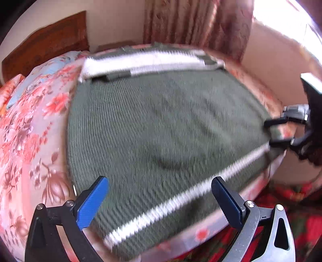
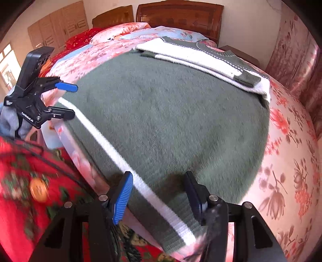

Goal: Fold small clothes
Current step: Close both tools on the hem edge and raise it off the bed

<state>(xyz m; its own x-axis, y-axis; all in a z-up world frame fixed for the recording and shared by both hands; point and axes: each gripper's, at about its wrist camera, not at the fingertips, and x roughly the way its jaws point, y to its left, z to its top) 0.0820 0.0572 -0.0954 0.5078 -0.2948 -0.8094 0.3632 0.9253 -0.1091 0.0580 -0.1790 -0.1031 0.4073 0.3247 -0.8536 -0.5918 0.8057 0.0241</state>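
A green knit sweater (image 1: 161, 121) with a white stripe (image 1: 181, 199) near its hem lies flat on the bed, sleeves folded across its far end (image 1: 153, 62). It also shows in the right wrist view (image 2: 171, 121), white sleeves (image 2: 201, 58) at the far end. My left gripper (image 1: 159, 191) is open over the hem's corner, jaws apart above the cloth. It also shows in the right wrist view (image 2: 69, 100). My right gripper (image 2: 159, 189) is open over the hem's other corner, straddling the stripe (image 2: 124, 161). It also shows in the left wrist view (image 1: 270, 132).
A floral pink bedsheet (image 2: 287, 161) covers the bed. Pillows (image 2: 124, 30) and a wooden headboard (image 2: 179, 16) stand at the far end. A red floral blanket (image 2: 24, 181) hangs off the near bed edge. Curtains (image 1: 193, 22) hang behind.
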